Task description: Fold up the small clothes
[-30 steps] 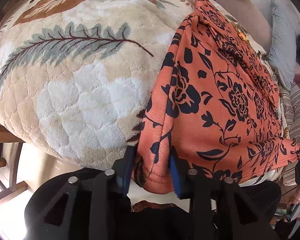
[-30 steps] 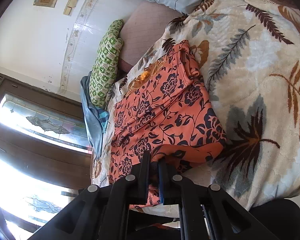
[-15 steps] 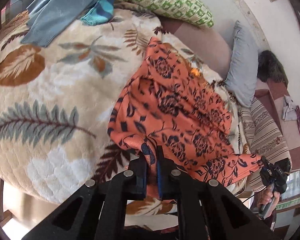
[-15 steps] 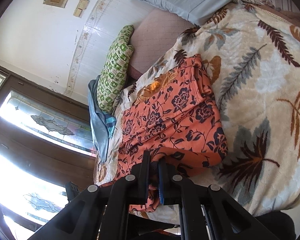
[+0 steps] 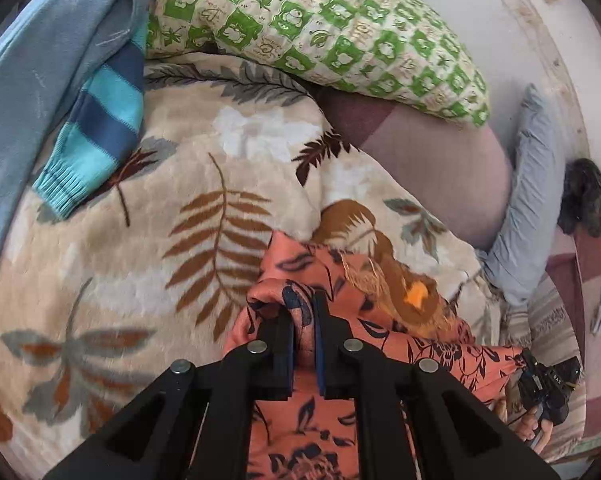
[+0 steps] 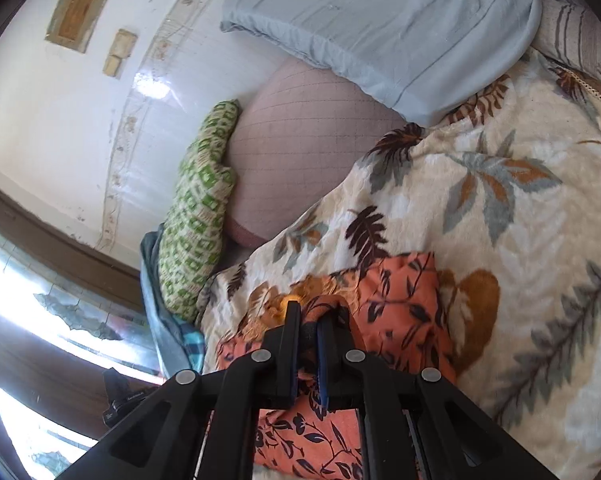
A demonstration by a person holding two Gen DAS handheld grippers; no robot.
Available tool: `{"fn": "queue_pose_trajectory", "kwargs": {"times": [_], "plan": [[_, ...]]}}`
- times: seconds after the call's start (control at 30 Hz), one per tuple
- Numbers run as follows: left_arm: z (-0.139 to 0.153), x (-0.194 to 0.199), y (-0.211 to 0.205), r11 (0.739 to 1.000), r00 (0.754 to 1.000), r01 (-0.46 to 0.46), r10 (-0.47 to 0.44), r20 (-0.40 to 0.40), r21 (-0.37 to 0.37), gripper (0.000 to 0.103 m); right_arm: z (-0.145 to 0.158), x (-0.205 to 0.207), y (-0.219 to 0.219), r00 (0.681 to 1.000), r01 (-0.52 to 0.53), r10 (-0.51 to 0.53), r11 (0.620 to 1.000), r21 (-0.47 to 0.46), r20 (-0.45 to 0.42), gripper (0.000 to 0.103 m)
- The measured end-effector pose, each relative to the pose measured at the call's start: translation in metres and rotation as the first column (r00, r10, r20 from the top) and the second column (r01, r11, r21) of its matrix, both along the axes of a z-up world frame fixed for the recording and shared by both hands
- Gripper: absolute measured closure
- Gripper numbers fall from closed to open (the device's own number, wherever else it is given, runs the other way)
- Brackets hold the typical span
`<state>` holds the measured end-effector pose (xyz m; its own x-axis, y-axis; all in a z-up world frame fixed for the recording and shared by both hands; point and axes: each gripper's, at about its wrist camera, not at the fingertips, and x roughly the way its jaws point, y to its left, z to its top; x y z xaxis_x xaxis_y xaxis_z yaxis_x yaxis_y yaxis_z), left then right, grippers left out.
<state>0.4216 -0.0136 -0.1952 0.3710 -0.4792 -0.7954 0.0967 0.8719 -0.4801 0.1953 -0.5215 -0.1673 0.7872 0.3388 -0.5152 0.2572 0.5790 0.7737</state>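
Note:
An orange garment with a dark flower print lies on a leaf-patterned blanket. My left gripper is shut on one corner of the garment, held over the garment's far part. My right gripper is shut on another corner of the same garment, also carried over its far end. The cloth hangs doubled between the two grippers. The right gripper shows at the lower right of the left wrist view.
A green checked pillow, a pink cushion and a pale blue pillow lie along the wall at the head of the bed. A blue striped knit garment lies at the far left on the blanket.
My left gripper closed on the garment's corner a second ago. Both grippers have since carried their corners forward over the garment toward the pillows, folding it over itself.

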Motion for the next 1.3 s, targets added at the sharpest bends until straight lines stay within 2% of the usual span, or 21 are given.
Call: {"fn": "queue_pose_trajectory", "kwargs": {"times": [0.1,0.2,0.23,0.3,0.33,0.37,0.4,0.43,0.47,0.5,0.53,0.6,0.7,0.77,0.83,0.9,0.97,1.03,1.13,1.2,1.3], "plan": [[-0.03,0.025,-0.016,0.999,1.0,-0.012,0.013,-0.007,0.037,0.093,-0.045,0.047,-0.016,0.997,0.044,-0.041,0.998,0.052,-0.061,0.092],[-0.04,0.019,-0.01,0.998,0.998,-0.047,0.049,0.046,-0.033,0.082,-0.09,0.07,-0.025,0.985,0.084,-0.077,0.996,0.039,-0.154,0.092],[-0.037,0.014,-0.005,0.996,0.994,-0.056,0.062,0.087,-0.066,0.074,-0.1,0.07,-0.026,0.984,0.092,-0.085,0.995,0.039,-0.157,0.092],[-0.024,0.003,0.012,0.985,0.975,-0.114,0.135,0.178,-0.127,0.05,-0.106,0.059,-0.03,0.988,0.114,-0.108,0.992,0.049,-0.106,0.091],[-0.014,-0.005,0.024,0.973,0.954,-0.175,0.205,0.221,-0.149,0.031,-0.103,0.05,-0.032,0.988,0.137,-0.133,0.99,0.045,-0.074,0.09],[-0.004,-0.016,0.036,0.955,0.926,-0.235,0.276,0.257,-0.18,0.024,-0.097,0.039,-0.036,0.984,0.176,-0.175,0.984,0.028,-0.044,0.085],[0.006,-0.027,0.044,0.941,0.905,-0.271,0.32,0.279,-0.201,0.024,-0.091,0.027,-0.041,0.975,0.223,-0.223,0.975,0.019,-0.011,0.074],[0.015,-0.037,0.049,0.939,0.896,-0.288,0.333,0.292,-0.188,0.024,-0.084,0.014,-0.046,0.964,0.263,-0.264,0.964,0.032,0.022,0.064],[0.022,-0.047,0.047,0.945,0.898,-0.297,0.325,0.296,-0.138,0.024,-0.076,0.003,-0.05,0.953,0.299,-0.301,0.953,0.044,0.046,0.041],[0.028,-0.059,0.043,0.951,0.903,-0.296,0.308,0.298,-0.085,0.024,-0.065,-0.007,-0.051,0.944,0.324,-0.325,0.946,0.027,0.065,0.037],[0.03,-0.072,0.039,0.955,0.907,-0.294,0.295,0.299,-0.052,0.024,-0.051,-0.012,-0.046,0.95,0.304,-0.302,0.952,-0.024,0.08,0.037],[0.027,-0.102,0.025,0.959,0.918,-0.282,0.274,0.288,-0.013,0.024,-0.026,-0.007,-0.017,0.985,0.168,-0.159,0.973,-0.158,0.071,0.037],[0.002,-0.137,0.004,0.968,0.94,-0.252,0.244,0.237,0.006,0.024,-0.01,0.007,0.054,0.998,-0.06,0.063,0.953,-0.297,0.001,0.037],[-0.012,-0.144,-0.01,0.976,0.958,-0.215,0.202,0.203,0.039,0.024,-0.013,0.02,0.107,0.979,-0.204,0.189,0.915,-0.349,-0.078,0.039],[-0.017,-0.144,-0.02,0.978,0.962,-0.187,0.163,0.219,0.093,0.024,-0.026,0.034,0.154,0.946,-0.324,0.285,0.869,-0.374,-0.157,0.04],[-0.02,-0.143,-0.024,0.961,0.949,-0.209,0.154,0.275,0.182,0.024,-0.043,0.045,0.197,0.909,-0.416,0.351,0.806,-0.42,-0.226,0.045],[-0.029,-0.133,-0.029,0.948,0.966,-0.162,0.097,0.238,0.272,0.024,-0.062,0.063,0.229,0.876,-0.479,0.38,0.75,-0.456,-0.296,0.05],[-0.043,-0.122,-0.029,0.954,0.985,-0.094,0.046,0.169,0.285,0.024,-0.082,0.085,0.243,0.864,-0.496,0.365,0.738,-0.458,-0.348,0.051],[-0.056,-0.113,-0.025,0.942,0.989,-0.097,0.056,0.134,0.32,0.024,-0.082,0.128,0.249,0.885,-0.454,0.298,0.717,-0.528,-0.357,0.052],[-0.059,-0.106,-0.022,0.938,0.99,-0.108,0.071,0.121,0.33,0.024,-0.081,0.164,0.238,0.902,-0.403,0.23,0.753,-0.52,-0.365,0.053],[-0.059,-0.102,-0.012,0.95,0.989,-0.135,0.111,0.101,0.282,0.024,-0.069,0.201,0.215,0.938,-0.28,0.134,0.835,-0.474,-0.319,0.053]]}}
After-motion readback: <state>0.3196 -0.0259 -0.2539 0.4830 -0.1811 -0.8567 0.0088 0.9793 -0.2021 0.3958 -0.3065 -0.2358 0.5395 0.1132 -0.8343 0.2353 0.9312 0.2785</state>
